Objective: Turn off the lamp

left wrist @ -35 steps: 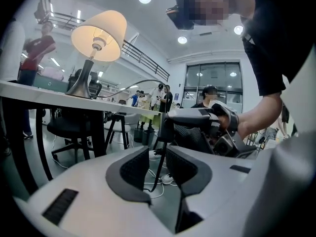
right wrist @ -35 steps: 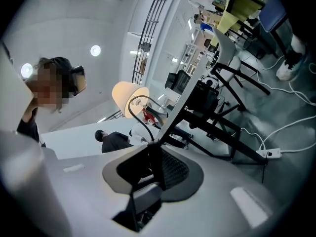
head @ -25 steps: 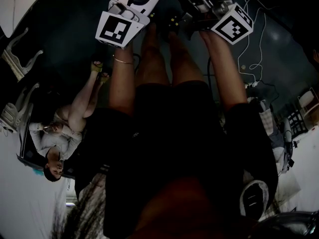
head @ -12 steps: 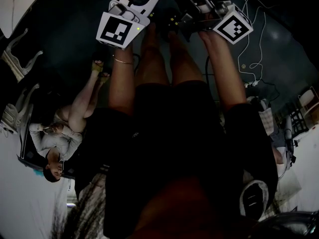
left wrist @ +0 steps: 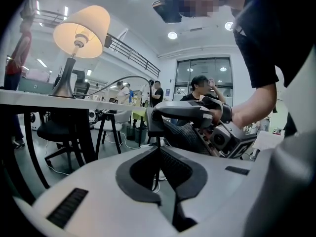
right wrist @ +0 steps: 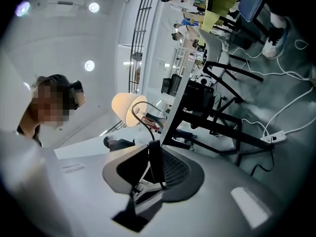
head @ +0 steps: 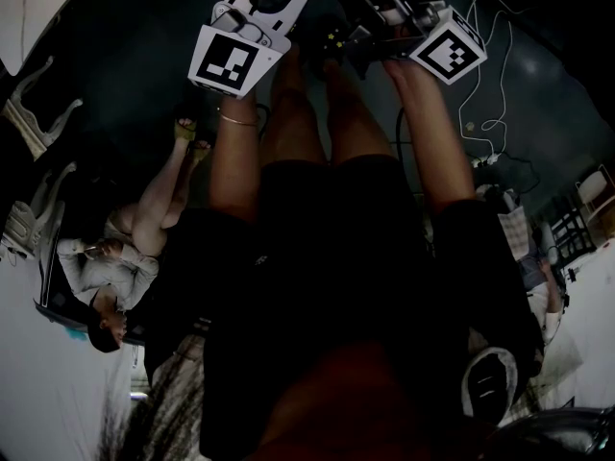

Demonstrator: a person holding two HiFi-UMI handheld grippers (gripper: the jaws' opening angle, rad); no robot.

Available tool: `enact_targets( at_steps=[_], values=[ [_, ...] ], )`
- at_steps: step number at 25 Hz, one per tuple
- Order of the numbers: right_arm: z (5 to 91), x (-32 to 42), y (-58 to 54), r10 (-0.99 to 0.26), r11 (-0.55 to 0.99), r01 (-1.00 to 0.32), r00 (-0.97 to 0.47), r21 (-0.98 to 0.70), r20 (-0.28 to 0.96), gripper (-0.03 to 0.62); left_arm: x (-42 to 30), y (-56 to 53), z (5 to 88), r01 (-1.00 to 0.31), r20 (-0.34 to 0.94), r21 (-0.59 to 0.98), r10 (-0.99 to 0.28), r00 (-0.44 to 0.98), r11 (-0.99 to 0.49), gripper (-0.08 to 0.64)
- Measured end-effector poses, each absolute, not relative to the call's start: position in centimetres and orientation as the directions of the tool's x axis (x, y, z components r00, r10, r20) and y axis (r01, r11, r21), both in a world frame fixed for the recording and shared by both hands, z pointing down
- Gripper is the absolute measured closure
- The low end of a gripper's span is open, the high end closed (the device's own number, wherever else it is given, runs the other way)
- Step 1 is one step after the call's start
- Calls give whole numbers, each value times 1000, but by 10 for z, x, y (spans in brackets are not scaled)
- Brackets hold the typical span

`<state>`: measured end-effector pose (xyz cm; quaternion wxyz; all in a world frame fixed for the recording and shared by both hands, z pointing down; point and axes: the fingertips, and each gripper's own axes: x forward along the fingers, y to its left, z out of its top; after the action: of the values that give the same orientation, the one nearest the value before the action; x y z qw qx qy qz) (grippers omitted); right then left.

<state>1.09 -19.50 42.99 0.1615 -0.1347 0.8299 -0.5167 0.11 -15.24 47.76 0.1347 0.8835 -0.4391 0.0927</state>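
The right gripper [right wrist: 153, 154] pinched the black inline switch [left wrist: 154, 121]; the left gripper [left wrist: 158, 149] was closed on the cord [left wrist: 126, 79] just below it. The lamp [left wrist: 81, 26] glowed on the tabletop [left wrist: 59, 102].

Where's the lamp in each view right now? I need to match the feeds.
Head view: not in it.
Left gripper view: lamp upper left, lit, standing on the table.
Right gripper view: lamp left of centre, lying sideways in frame.
Shared landmark: the table edge.
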Motion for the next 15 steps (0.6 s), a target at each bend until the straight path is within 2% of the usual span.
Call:
enact_targets(
  at_steps=[15],
  values=[
    [430, 11, -194, -341, 493, -69, -932, -867, -120, 514, 6, -148, 475, -790, 299, 154, -734, 610, -593, 548]
  ],
)
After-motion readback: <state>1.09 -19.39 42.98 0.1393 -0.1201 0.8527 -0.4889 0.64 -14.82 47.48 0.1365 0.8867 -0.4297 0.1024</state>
